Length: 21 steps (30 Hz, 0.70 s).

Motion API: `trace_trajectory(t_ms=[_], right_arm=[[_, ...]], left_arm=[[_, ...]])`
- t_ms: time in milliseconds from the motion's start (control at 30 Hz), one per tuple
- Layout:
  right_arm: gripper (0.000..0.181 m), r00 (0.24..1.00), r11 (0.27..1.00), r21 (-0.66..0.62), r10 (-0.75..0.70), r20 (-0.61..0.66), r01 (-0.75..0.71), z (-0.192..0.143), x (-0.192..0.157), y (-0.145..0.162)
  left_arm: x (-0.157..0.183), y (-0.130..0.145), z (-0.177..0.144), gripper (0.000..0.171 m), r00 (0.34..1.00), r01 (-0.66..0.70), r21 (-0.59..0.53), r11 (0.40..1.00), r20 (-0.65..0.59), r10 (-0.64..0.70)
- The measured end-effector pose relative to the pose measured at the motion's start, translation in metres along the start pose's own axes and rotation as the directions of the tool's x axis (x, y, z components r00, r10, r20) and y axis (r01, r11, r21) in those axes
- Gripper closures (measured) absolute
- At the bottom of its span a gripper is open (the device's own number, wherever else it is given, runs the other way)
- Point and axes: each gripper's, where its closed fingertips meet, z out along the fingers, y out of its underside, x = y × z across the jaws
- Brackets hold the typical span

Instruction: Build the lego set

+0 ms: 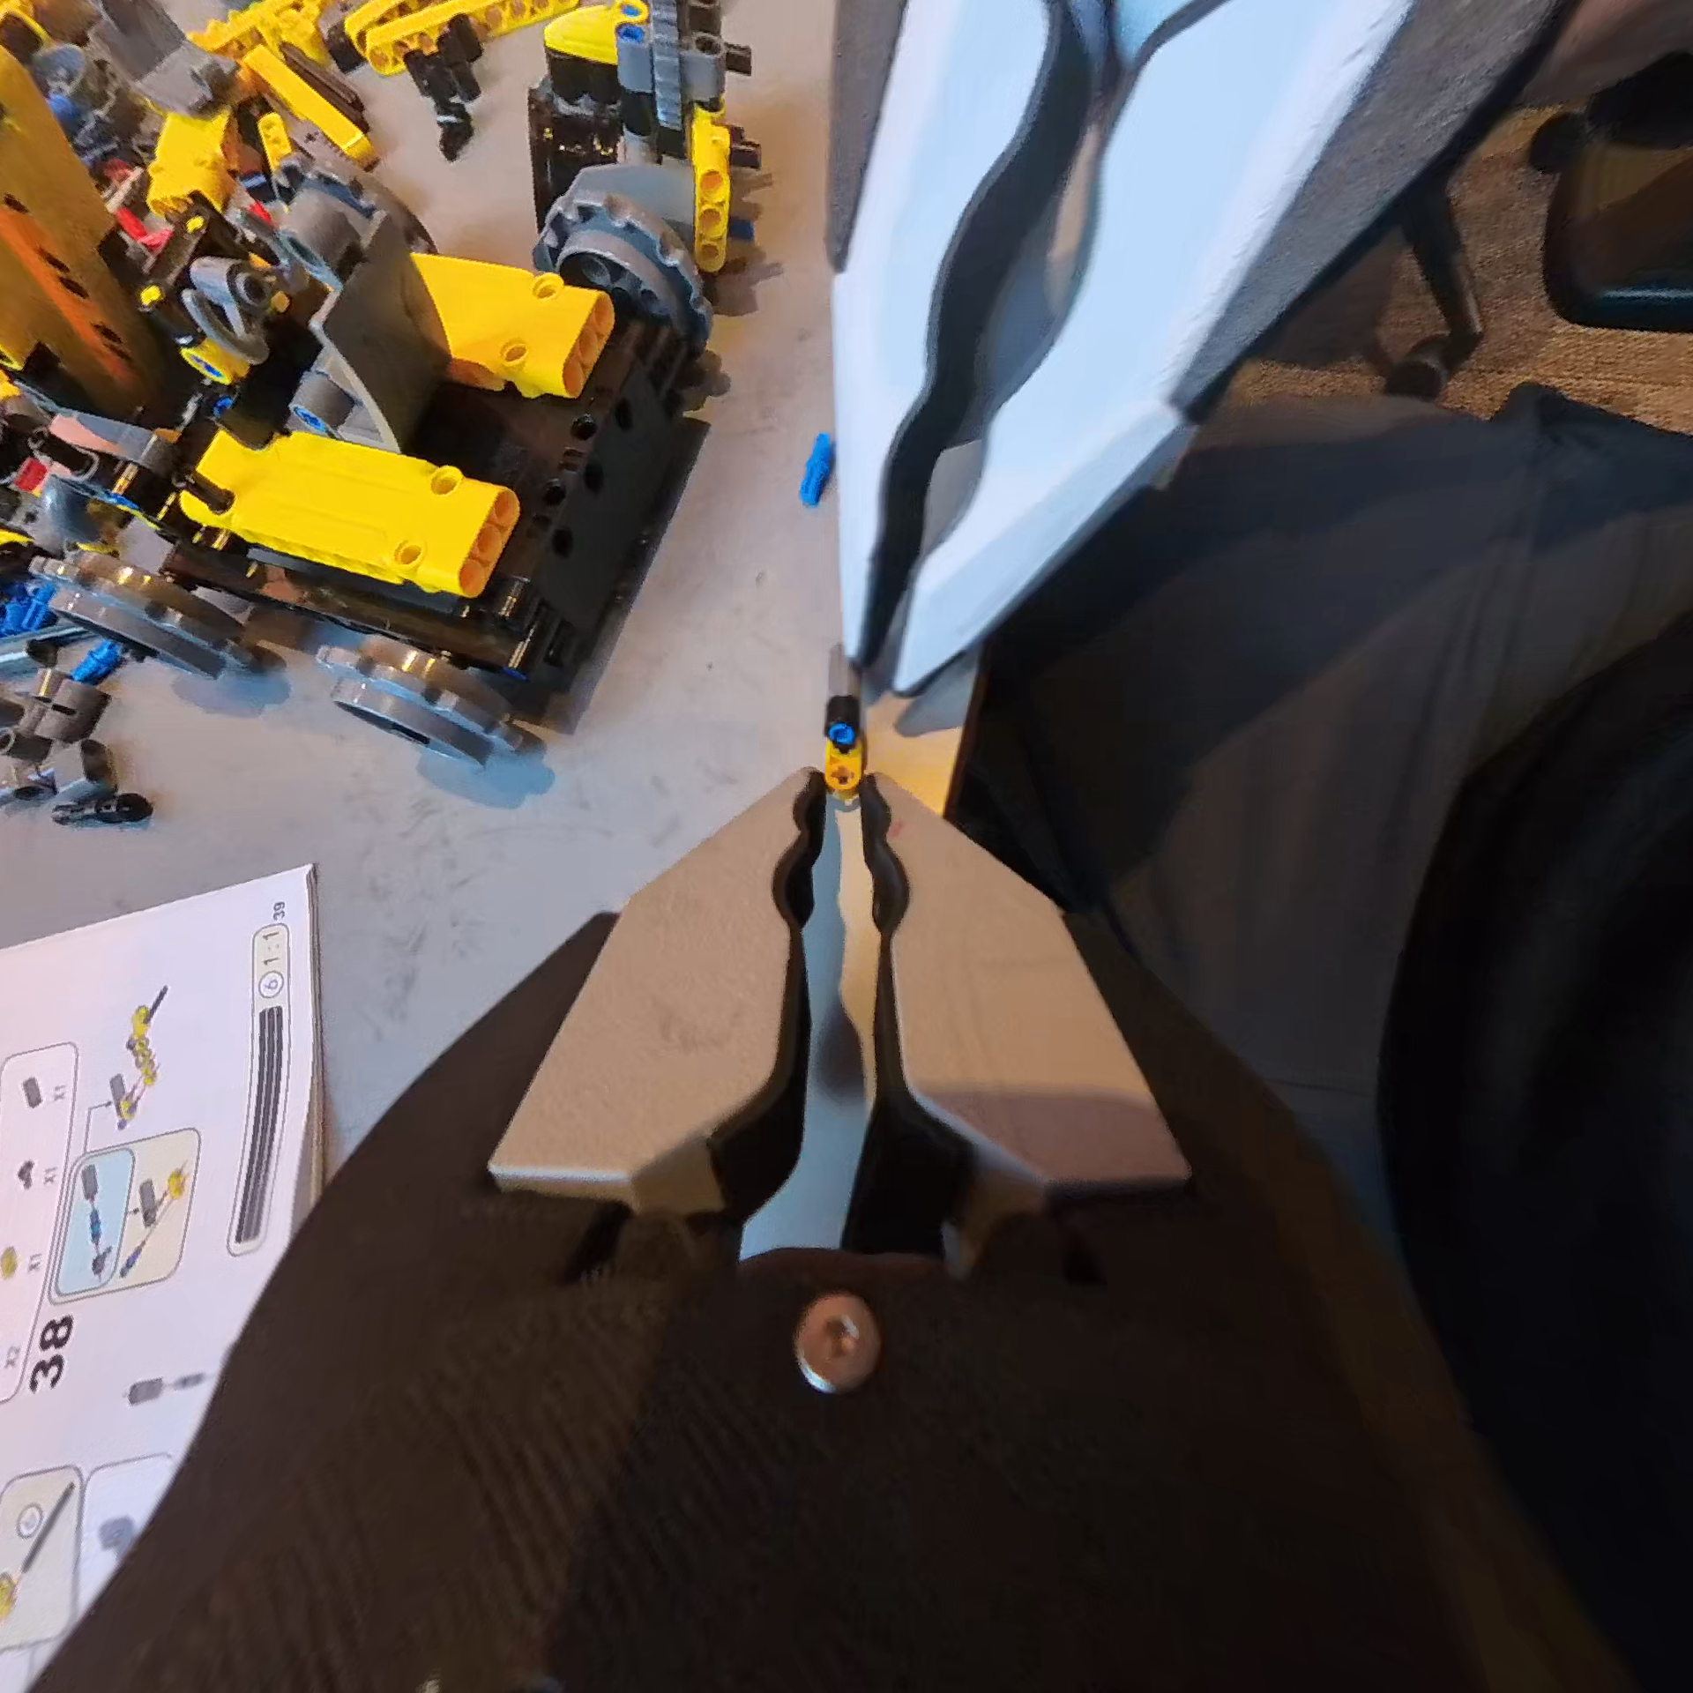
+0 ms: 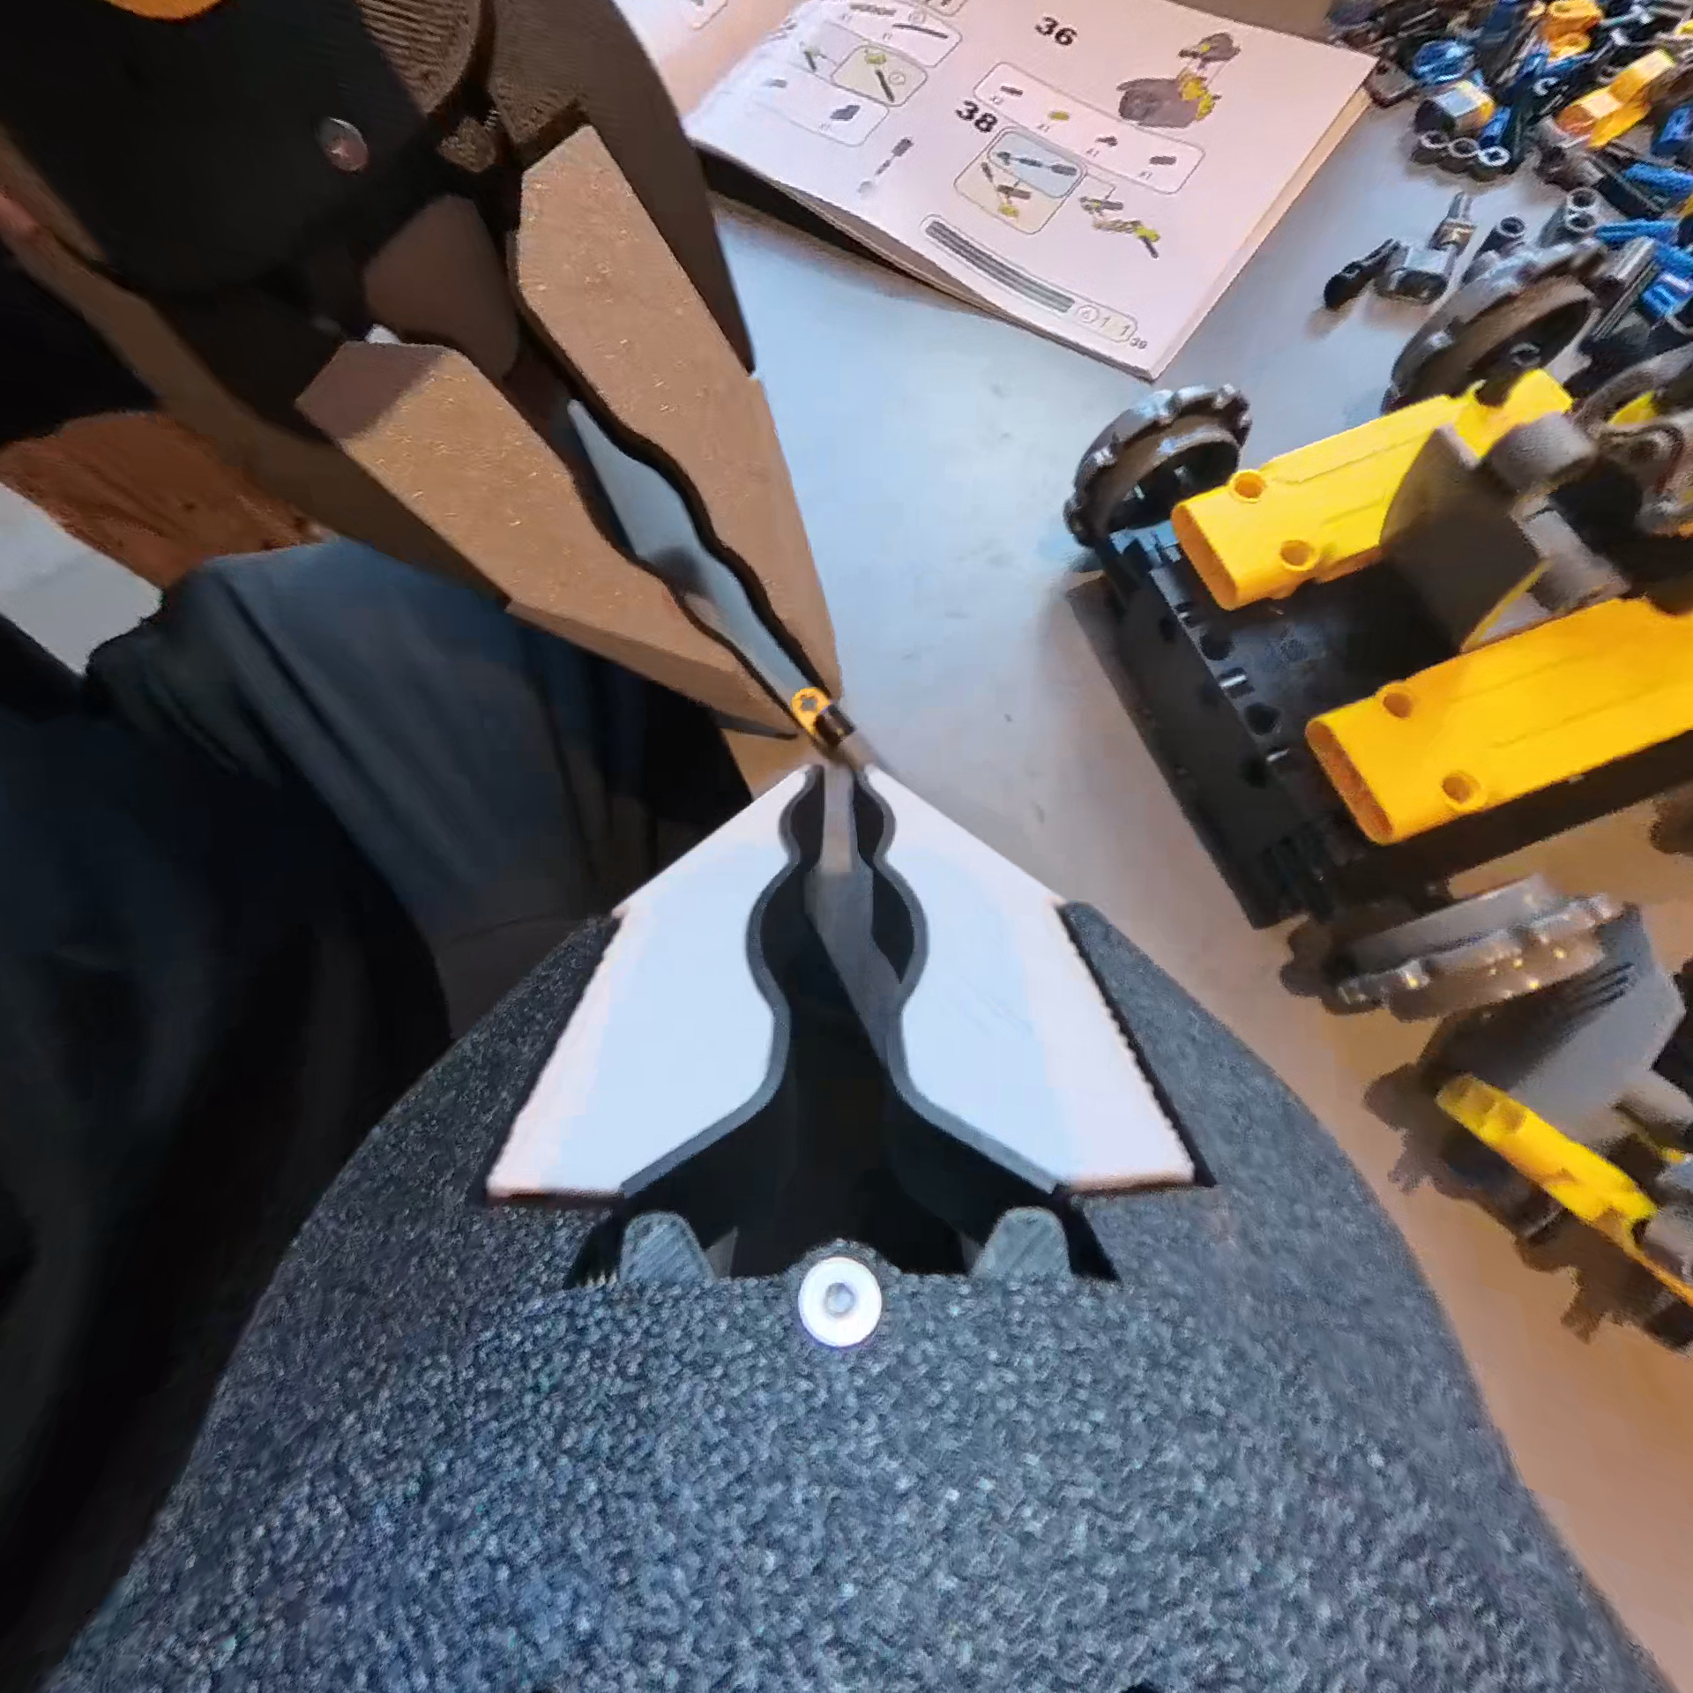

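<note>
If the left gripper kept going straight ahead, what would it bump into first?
Probably the right gripper. The left gripper pinches a small yellow piece whose black and blue end reaches the right one's fingers, tip to tip. Depth is hard to judge.

The setting reads as a hobby or office work area set up for toy model building. A pale grey, scuffed surface (image 1: 715, 824) carries a partly built yellow, black and grey plastic brick vehicle model (image 1: 394, 476) forward-left of the left gripper (image 1: 841, 786). A white printed instruction booklet (image 1: 156, 1145) lies open to that gripper's left. Loose blue, black and yellow plastic brick parts (image 2: 1557, 119) are scattered at the far right of the right gripper (image 2: 835, 777). A black wheeled chair base (image 1: 1438, 302) stands on brown carpet (image 1: 1356, 385) beyond the surface edge.
</note>
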Motion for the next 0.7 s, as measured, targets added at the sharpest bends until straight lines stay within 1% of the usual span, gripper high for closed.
trace_trajectory(t_ms=[167,233,267,300,333,367,433,467,533,633,700], right_arm=[[0.177,0.998,0.998,-0.034,-0.045,-0.036,0.044,0.011,0.011,-0.005],[0.176,0.998,0.998,-0.039,-0.053,-0.034,0.051,0.014,0.013,-0.007],[0.176,0.998,0.998,-0.037,-0.053,-0.042,0.051,0.014,0.016,-0.007],[0.176,0.997,0.998,-0.028,-0.052,-0.050,0.050,0.013,0.018,-0.008],[0.176,0.998,0.999,-0.019,-0.040,-0.052,0.039,0.012,0.020,-0.009],[0.176,0.999,1.000,-0.012,-0.018,-0.051,0.018,0.009,0.022,-0.008],[0.173,0.999,1.000,0.002,0.013,-0.047,-0.013,0.001,0.022,-0.007],[0.172,0.999,1.000,0.010,0.018,-0.052,-0.017,-0.003,0.021,-0.005],[0.170,0.997,1.000,0.024,0.018,-0.071,-0.017,-0.010,0.019,-0.003],[0.165,0.999,0.999,0.038,-0.010,-0.046,0.012,-0.013,0.006,0.001],[0.161,0.999,0.999,0.024,-0.028,-0.044,0.029,-0.011,0.004,0.004]], left_arm=[[0.011,0.001,-0.003,0.165,1.000,-0.011,0.002,1.000,-0.025,0.011],[0.015,0.000,-0.003,0.158,0.998,-0.019,0.006,1.000,-0.054,0.020],[0.019,0.002,-0.002,0.151,0.996,-0.028,-0.004,1.000,-0.079,0.028],[0.026,0.000,-0.002,0.147,0.992,-0.042,0.013,0.999,-0.122,0.044],[0.036,-0.002,-0.003,0.150,0.980,-0.060,0.037,0.998,-0.187,0.066],[0.039,-0.001,-0.004,0.157,0.975,-0.071,0.044,0.997,-0.210,0.079],[0.033,0.007,-0.006,0.164,0.973,-0.106,0.004,0.994,-0.205,0.104],[0.027,0.008,-0.010,0.168,0.973,-0.125,0.002,0.992,-0.193,0.123],[0.006,0.009,-0.017,0.154,0.982,-0.145,-0.006,0.989,-0.119,0.143],[-0.002,0.011,-0.019,0.145,0.982,-0.146,-0.026,0.989,-0.126,0.142],[0.001,0.008,-0.018,0.143,0.974,-0.185,-0.018,0.983,-0.140,0.181]])
